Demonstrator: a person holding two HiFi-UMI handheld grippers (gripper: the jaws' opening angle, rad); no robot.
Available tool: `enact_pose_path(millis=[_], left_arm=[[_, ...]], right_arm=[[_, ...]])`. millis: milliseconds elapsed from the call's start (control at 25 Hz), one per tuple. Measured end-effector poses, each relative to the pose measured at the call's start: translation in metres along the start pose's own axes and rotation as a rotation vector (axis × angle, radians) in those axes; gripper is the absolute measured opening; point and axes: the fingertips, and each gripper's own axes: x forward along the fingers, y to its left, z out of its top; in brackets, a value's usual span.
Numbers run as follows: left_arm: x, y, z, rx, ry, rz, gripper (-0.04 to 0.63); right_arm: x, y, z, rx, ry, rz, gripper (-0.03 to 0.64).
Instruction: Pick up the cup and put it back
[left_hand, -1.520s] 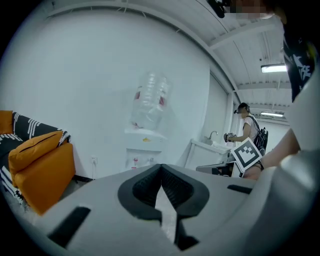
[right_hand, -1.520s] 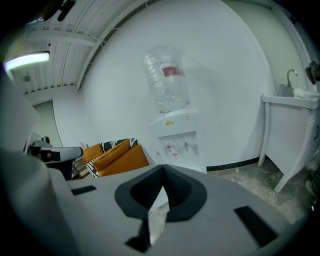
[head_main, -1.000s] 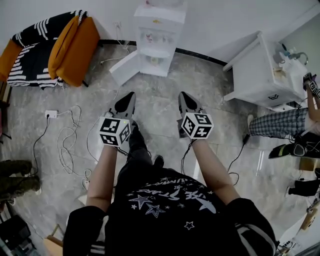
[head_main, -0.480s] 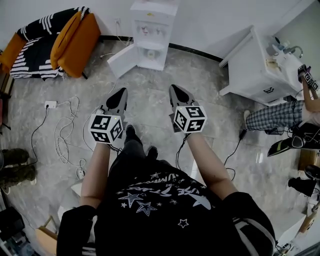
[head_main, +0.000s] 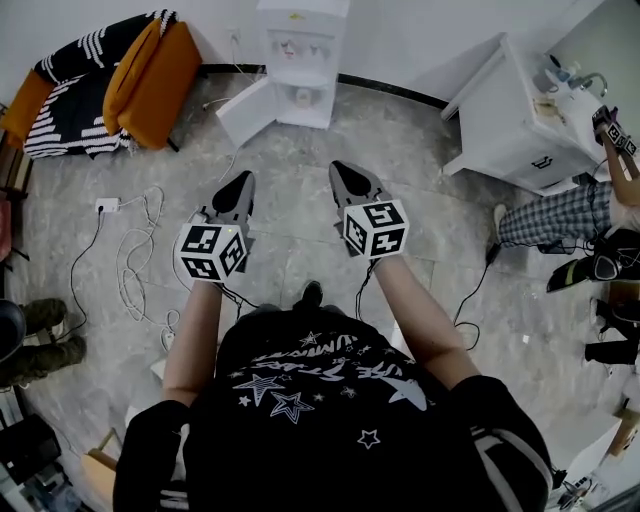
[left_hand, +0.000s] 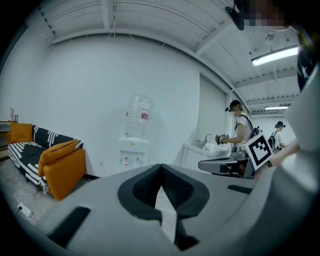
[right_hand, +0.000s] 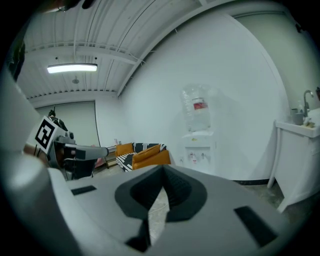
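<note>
1. Grey marbled floor (head_main: 295, 230) runs up to a white wall (head_main: 420, 40). The dispenser (head_main: 298, 45) stands against that wall, well ahead of us.
2. We cannot pick out the cup for sure. A pale round spot (head_main: 303, 97) sits in the dispenser's niche, but it is too small to tell what it is.
3. The dispenser's lower door (head_main: 250, 112) stands open to its left. In the left gripper view a clear bottle (left_hand: 138, 116) sits on top of it.
4. Our left gripper (head_main: 242, 180) has its jaws closed, tips meeting, with nothing between them. It hangs over bare floor and points toward the dispenser.
5. Our right gripper (head_main: 340, 168) is the same: jaws pressed together, empty, aimed at the dispenser.
6. The two grippers are side by side but apart, each with its marker cube facing up at us.
7. An orange sofa (head_main: 150, 85) stands left of the dispenser, against the wall, with a black-and-white striped blanket (head_main: 70, 95) over it.
8. White cables (head_main: 135, 260) lie looped on the floor between the sofa and our left gripper.
9. A white cabinet (head_main: 510, 120) stands to the right of the dispenser, with a tap on its top.
10. A person (head_main: 545, 215) in checked trousers stands beside that cabinet, at the right edge of the head view.
</note>
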Motion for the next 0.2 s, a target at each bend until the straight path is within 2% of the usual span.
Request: enact_pose_path(millis=[200], left_arm=[[0.005,-0.019,-0.011,0.014,0.01,-0.03,0.009]], right_arm=[[-0.007,0.004,-0.012,-0.004,0.01,0.022,0.006]])
